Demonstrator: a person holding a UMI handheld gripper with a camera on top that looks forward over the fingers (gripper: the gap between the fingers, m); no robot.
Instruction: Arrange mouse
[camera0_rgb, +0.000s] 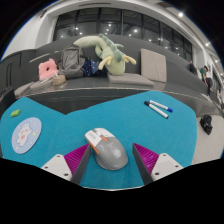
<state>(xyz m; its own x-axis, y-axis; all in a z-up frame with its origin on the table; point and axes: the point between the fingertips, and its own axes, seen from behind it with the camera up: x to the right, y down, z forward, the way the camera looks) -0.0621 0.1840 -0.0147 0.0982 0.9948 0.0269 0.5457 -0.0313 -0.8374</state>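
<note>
A grey mouse (108, 149) with an orange trim and a white front lies on the teal desk mat (120, 115). It sits between the two fingers of my gripper (111, 160), its front pointing away to the left. The pink pads (77, 157) stand apart on either side of the mouse with a gap at each side. The gripper is open and the mouse rests on the mat.
A round light coaster (26, 133) lies on the mat to the left. Two pens (158, 107) lie to the right. Beyond the mat, a grey sofa holds a green plush toy (107, 52) and a pink object (47, 69).
</note>
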